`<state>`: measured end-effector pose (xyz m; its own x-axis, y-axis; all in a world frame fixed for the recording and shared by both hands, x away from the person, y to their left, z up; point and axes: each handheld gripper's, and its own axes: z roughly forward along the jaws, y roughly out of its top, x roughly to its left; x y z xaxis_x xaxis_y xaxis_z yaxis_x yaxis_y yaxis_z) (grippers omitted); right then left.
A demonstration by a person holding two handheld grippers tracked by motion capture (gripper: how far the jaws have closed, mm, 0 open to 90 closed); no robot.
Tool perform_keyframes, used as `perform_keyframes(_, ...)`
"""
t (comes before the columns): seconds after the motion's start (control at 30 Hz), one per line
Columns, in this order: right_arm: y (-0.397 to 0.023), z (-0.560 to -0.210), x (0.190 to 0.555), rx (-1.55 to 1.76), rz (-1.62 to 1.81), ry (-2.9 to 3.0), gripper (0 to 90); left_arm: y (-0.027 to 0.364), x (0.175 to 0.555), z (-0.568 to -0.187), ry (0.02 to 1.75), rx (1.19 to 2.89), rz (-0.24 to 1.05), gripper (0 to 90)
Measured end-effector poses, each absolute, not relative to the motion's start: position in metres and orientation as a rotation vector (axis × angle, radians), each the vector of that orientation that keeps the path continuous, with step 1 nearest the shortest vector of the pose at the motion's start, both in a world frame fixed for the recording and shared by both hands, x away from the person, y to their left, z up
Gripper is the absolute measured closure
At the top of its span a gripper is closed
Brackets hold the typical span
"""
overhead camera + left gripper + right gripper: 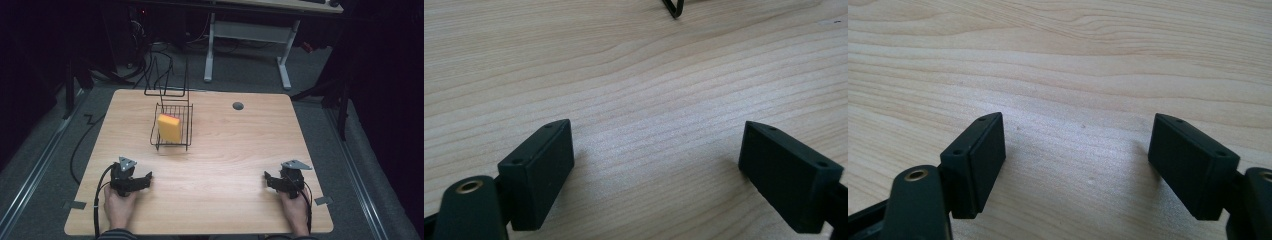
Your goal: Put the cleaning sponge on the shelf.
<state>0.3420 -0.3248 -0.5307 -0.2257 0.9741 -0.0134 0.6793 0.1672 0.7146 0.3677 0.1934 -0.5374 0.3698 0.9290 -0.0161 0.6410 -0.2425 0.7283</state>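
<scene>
A yellow sponge [170, 127] with a reddish top edge stands upright in a black wire basket [185, 135] at the table's far left-centre. My left gripper [148, 176] rests low on the wooden table [225, 150] near the front left, held by a hand, well short of the basket. In the left gripper view my left gripper [656, 165] is open over bare wood, and a corner of the basket's wire [674, 9] shows at the top. My right gripper [267, 176] sits at the front right; my right gripper [1078, 160] stands open with nothing between its fingers.
A tall black wire frame [167, 80] stands at the table's far edge behind the basket. A grey round cap [238, 106] sits in the tabletop at the back right. Cables lie on the floor at the left, and a white desk frame [250, 45] stands beyond the table.
</scene>
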Motion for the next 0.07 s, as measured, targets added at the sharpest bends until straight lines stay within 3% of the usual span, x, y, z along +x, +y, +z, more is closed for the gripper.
perform_keyframes(0.07,-0.3248,-0.5307,0.3421,1.558,0.817,1.974,23.1,0.1935,0.3676,-0.5374,1.352,1.982,0.566,15.1)
